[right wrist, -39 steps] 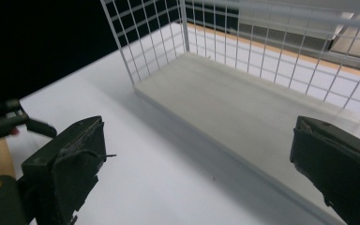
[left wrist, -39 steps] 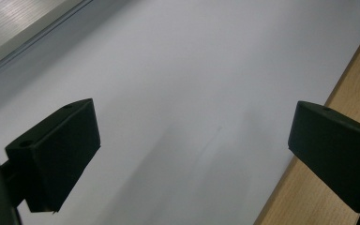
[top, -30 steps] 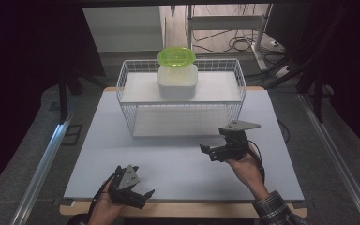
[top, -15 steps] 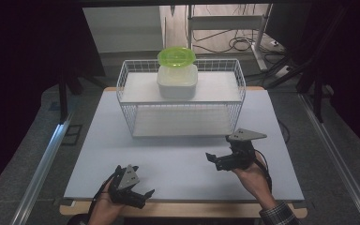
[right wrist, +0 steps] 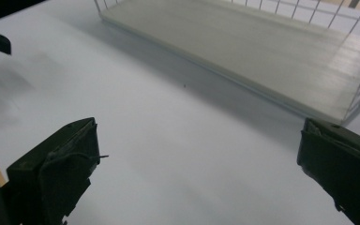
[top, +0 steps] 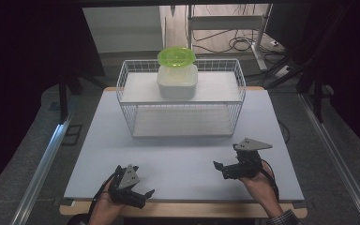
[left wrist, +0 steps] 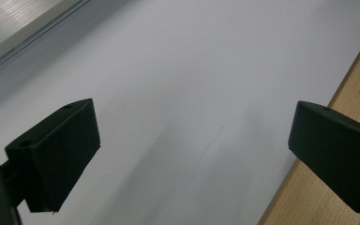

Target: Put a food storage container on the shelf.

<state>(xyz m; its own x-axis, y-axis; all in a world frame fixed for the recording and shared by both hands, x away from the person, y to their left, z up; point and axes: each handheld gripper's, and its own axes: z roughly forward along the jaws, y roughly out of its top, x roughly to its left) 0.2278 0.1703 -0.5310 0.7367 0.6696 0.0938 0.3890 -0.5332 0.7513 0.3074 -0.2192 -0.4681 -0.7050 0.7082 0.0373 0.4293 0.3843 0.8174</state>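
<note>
Two hands come in from the bottom of the high view, each gripping a black two-jaw tool low over the table's near edge. The left gripper (top: 138, 194) sits close to the front edge with its jaws spread wide and empty, its grey three-cornered plate tilted up toward the camera. The right gripper (top: 221, 168) is held farther forward and slightly higher, jaws likewise parted and holding nothing, pointing left across the surface, with a cuffed sleeve visible at the wrist.

Green lid (top: 176, 56), seemingly white container (top: 177, 81), white wire basket (top: 126, 96)
</note>
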